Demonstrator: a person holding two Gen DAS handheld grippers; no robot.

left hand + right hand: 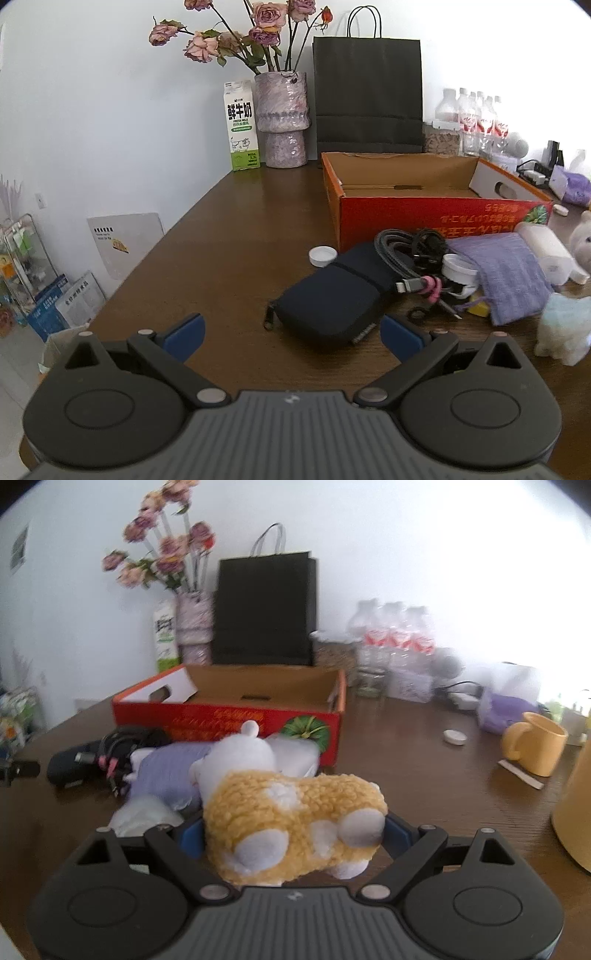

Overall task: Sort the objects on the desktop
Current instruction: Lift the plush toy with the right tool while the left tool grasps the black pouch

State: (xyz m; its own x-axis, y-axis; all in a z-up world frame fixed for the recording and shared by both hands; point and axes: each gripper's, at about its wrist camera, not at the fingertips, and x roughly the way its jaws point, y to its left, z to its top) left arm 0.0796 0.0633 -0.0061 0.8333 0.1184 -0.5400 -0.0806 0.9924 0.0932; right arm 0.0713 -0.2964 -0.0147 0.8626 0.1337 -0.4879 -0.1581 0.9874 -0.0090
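our right gripper (291, 830) pinched the fluffy yellow-and-white plush sheep (291, 819) between its jaws, just before the open red cardboard box (229, 716), likely its destination. our left gripper (291, 338), jaws spread and empty, faced the dark fabric pouch (325, 306).

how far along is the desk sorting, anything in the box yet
Nothing looks done: the visible part of the red cardboard box is bare. In hand: the right gripper is shut on the yellow plush toy. The left gripper is open, near the dark pouch. Left on the table: pouch, cable bundle, purple cloth bag, white cap.
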